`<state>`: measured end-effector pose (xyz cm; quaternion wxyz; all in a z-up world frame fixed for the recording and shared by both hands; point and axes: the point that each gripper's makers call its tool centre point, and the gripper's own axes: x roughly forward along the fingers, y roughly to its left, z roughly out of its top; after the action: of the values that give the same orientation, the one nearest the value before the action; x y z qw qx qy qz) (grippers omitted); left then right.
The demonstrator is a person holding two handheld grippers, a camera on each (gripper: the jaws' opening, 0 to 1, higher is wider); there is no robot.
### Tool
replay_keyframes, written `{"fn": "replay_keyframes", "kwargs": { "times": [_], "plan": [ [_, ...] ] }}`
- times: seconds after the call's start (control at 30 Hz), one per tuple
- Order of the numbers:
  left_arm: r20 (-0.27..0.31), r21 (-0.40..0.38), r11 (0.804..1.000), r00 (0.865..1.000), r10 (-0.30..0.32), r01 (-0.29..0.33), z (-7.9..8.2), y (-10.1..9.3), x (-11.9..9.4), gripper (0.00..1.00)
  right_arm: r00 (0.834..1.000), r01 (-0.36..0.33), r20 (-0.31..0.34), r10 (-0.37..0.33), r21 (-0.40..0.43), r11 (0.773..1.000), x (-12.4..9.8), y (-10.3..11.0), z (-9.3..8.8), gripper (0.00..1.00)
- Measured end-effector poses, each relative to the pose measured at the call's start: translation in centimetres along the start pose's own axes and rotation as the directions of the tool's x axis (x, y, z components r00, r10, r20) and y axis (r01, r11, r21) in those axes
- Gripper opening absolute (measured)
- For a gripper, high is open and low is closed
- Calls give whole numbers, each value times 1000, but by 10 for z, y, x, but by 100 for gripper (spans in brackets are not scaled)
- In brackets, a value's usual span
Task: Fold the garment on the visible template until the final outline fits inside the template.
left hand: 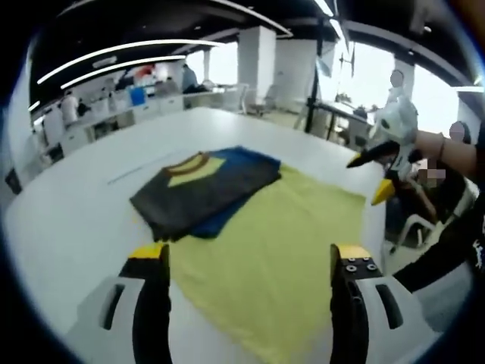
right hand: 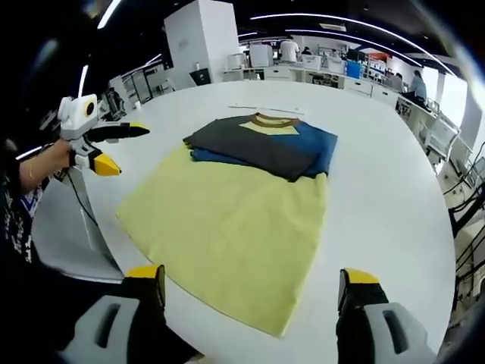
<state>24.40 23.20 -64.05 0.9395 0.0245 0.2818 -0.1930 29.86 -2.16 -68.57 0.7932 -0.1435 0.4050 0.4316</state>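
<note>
while you hold both hands raised over the near edge of the surface [right hand: 394, 189], your left tongs [left hand: 250, 262] hang above the yellow template [left hand: 280, 243], jaws spread wide, gripping nothing. your right tongs [right hand: 251, 282] hover over the template's near corner, likewise parted and empty. each pair shows in the other's view, lifted clear off to the side with its yellow tips apart. the folded garment [right hand: 261, 145], dark grey over blue with a yellow collar, lies on the template's far end, its far part reaching past the template's edge.
</note>
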Motion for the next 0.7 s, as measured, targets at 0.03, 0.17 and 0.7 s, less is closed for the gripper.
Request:
{"fn": "replay_keyframes", "kwargs": {
  "times": [0.03, 0.17, 0.7],
  "plan": [
    [-4, -5, 1000, 1000, 5, -5, -4, 0, -3, 82, 1000, 1, 0, -1, 1, 1000, 0, 1, -1, 94],
    [-27, -36, 999, 999, 18, -19, -19, 2, -15, 81, 1000, -2, -7, 2, 9, 1000, 1, 3, -6, 93],
    [-176, -180, 979, 983, 61, -93, -89, -12, -33, 68, 999, 14, -41, -9, 100, 995, 13, 1, -36, 75]
  ]
}}
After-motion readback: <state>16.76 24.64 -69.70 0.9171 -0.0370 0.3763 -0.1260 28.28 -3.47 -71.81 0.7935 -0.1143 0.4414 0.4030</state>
